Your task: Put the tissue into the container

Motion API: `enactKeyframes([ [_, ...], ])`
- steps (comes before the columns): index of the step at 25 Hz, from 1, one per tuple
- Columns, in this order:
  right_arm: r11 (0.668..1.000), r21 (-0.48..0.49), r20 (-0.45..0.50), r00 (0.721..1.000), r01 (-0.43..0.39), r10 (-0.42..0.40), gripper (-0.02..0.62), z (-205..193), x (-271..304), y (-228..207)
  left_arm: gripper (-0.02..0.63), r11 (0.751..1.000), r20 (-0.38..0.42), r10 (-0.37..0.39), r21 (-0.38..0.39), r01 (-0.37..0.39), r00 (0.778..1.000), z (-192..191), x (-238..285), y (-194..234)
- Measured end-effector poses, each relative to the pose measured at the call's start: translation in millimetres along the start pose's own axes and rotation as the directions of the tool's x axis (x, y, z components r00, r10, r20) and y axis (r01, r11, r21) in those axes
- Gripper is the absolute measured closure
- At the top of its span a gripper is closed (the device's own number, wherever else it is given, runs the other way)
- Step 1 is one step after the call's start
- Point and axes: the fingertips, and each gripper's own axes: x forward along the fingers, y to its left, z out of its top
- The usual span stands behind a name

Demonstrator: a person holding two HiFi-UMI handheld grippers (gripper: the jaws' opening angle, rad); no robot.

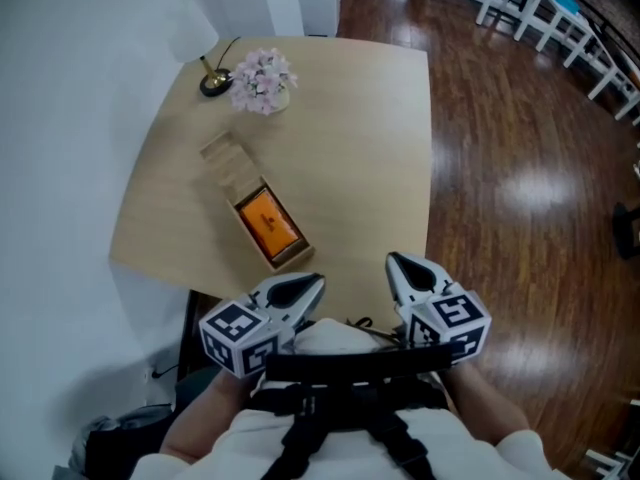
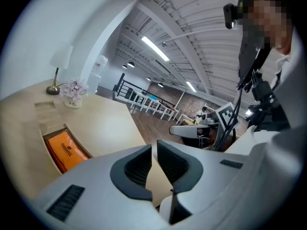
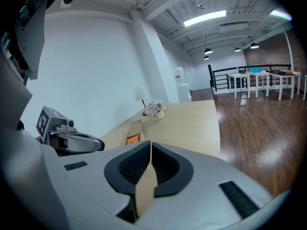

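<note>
An orange tissue pack (image 1: 268, 221) lies inside an open wooden box (image 1: 291, 253) on the pale table (image 1: 360, 138). The box's lid (image 1: 228, 162) rests flat just beyond it. Both grippers hover at the table's near edge, close to the person's body and short of the box. My left gripper (image 1: 318, 281) is shut with nothing between its pads; in its own view (image 2: 154, 145) the orange pack (image 2: 64, 150) shows to the left. My right gripper (image 1: 393, 260) is shut and empty too; its own view (image 3: 150, 143) shows the orange pack (image 3: 132, 139) far ahead.
A small pot of pink flowers (image 1: 263, 80) and a lamp base (image 1: 214, 82) stand at the table's far left corner. A white wall runs along the left. Dark wooden floor (image 1: 520, 168) lies to the right, with white furniture (image 1: 530, 3) at the top right.
</note>
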Motion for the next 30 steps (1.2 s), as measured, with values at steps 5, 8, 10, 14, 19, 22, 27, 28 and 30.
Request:
enactKeyframes([
  [5,1.000,-0.006,-0.005,1.000,-0.008,0.008,0.592,-3,1,6,0.592,1.000,0.013,0.009,0.003,-0.009,1.000,-5,-8,3],
  [8,1.000,-0.008,-0.005,1.000,-0.013,0.013,0.592,-4,4,10,0.594,1.000,0.009,0.023,-0.008,-0.023,1.000,-6,-13,4],
  [10,1.000,-0.008,-0.006,1.000,-0.017,0.017,0.592,-4,6,13,0.594,1.000,0.013,0.027,-0.012,-0.027,1.000,-7,-15,6],
  [14,1.000,-0.012,-0.009,1.000,-0.025,0.025,0.592,-6,11,19,0.594,0.999,0.007,0.033,-0.016,-0.033,0.999,-14,-23,12],
  [19,0.999,-0.021,-0.017,0.999,-0.033,0.032,0.592,-5,17,25,0.594,0.999,0.010,0.043,-0.012,-0.043,0.999,-16,-28,19],
  [22,0.999,-0.030,-0.018,0.999,-0.034,0.033,0.594,-5,19,27,0.594,0.999,0.012,0.042,-0.018,-0.041,0.999,-15,-28,20],
  [27,0.998,-0.049,-0.017,0.999,-0.045,0.045,0.595,-2,22,30,0.594,0.999,0.028,0.043,-0.021,-0.043,0.999,-6,-26,21],
  [28,0.998,-0.047,-0.022,0.999,-0.049,0.048,0.595,-3,23,29,0.594,0.999,0.028,0.043,-0.020,-0.043,0.999,-5,-26,22],
  [30,0.997,-0.052,-0.031,0.998,-0.055,0.054,0.595,-4,24,30,0.594,0.999,0.031,0.041,-0.015,-0.040,0.999,-5,-25,22],
])
